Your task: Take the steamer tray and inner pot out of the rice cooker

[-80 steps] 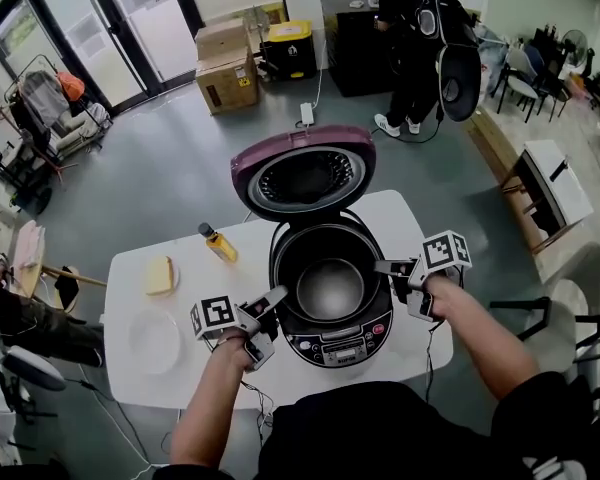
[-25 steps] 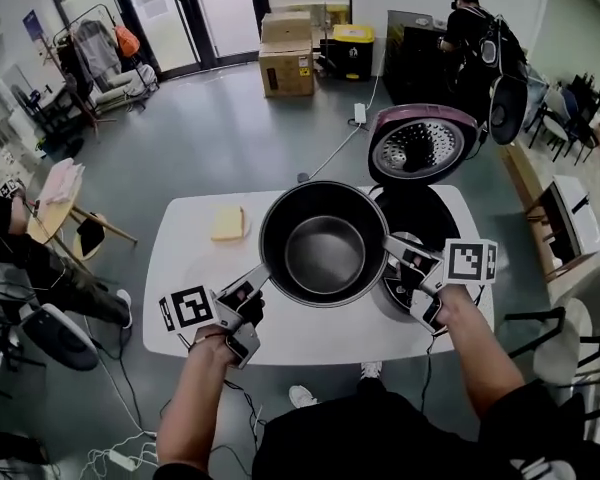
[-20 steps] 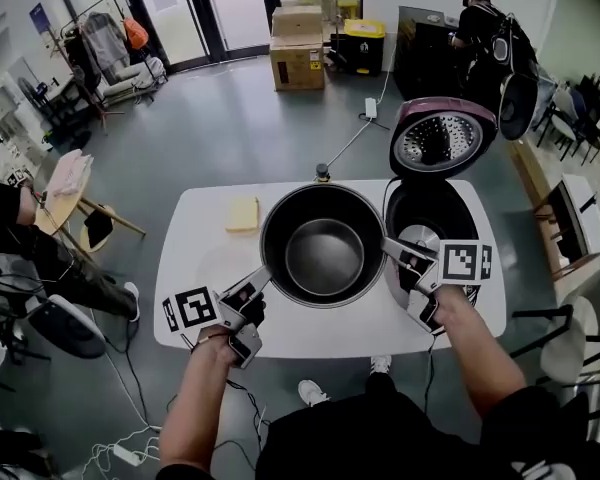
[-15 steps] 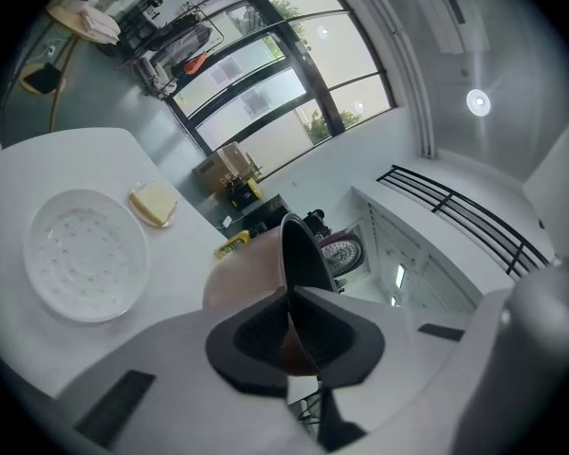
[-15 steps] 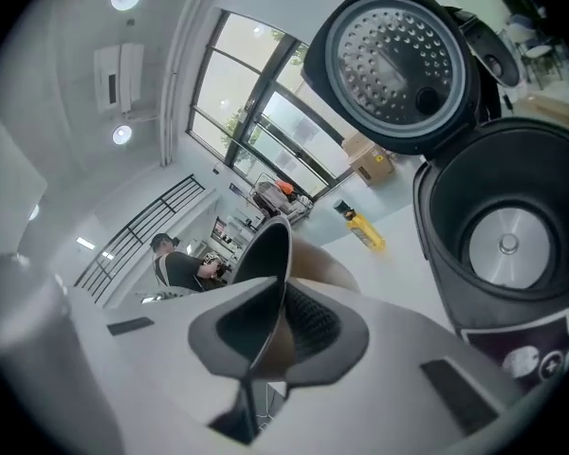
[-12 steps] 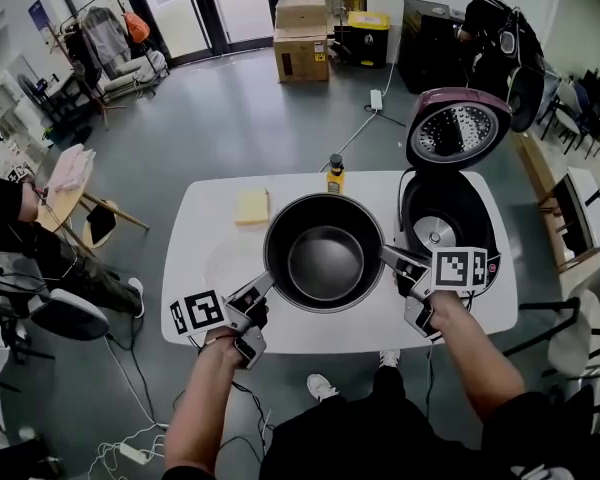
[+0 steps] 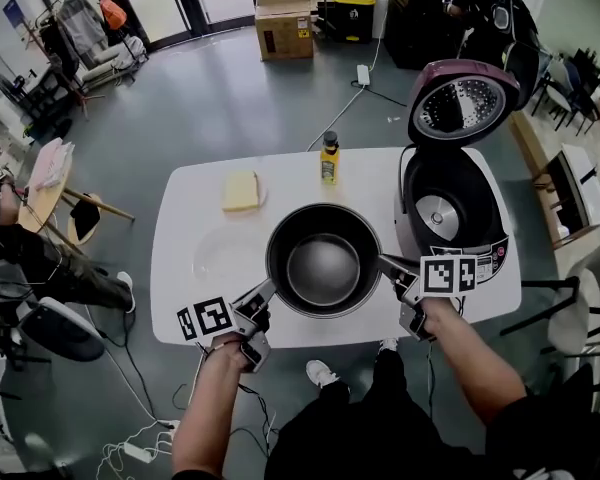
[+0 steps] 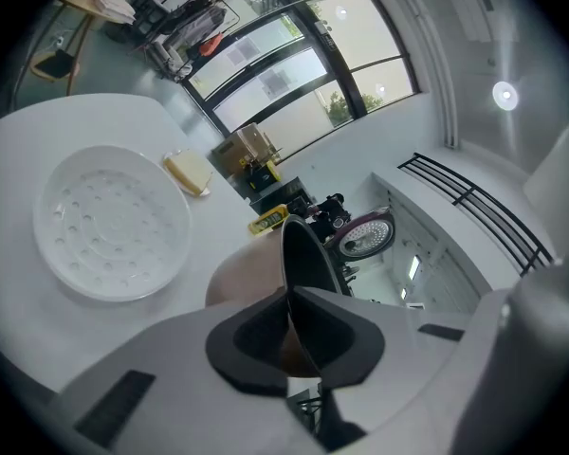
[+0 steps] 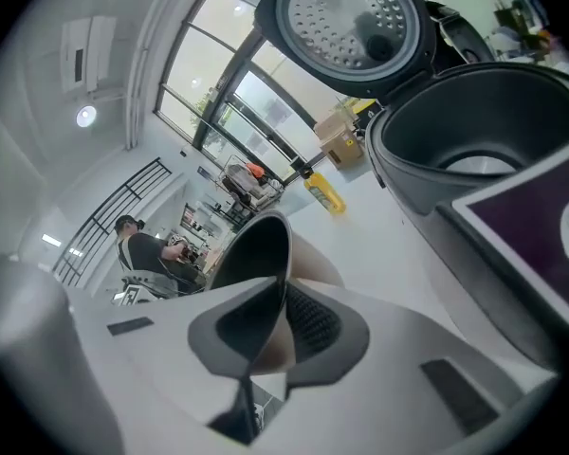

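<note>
Left gripper (image 7: 268, 290) and right gripper (image 7: 384, 264) clamp opposite rims of the inner pot (image 7: 323, 268) over the table (image 7: 180, 228) beside the rice cooker (image 7: 450, 208); lowering both evenly should seat it flat.

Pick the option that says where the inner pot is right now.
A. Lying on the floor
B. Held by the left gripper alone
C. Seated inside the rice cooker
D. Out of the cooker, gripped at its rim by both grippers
D: the inner pot sits clear of the open rice cooker, with the left gripper and the right gripper each shut on opposite sides of its rim.
</note>
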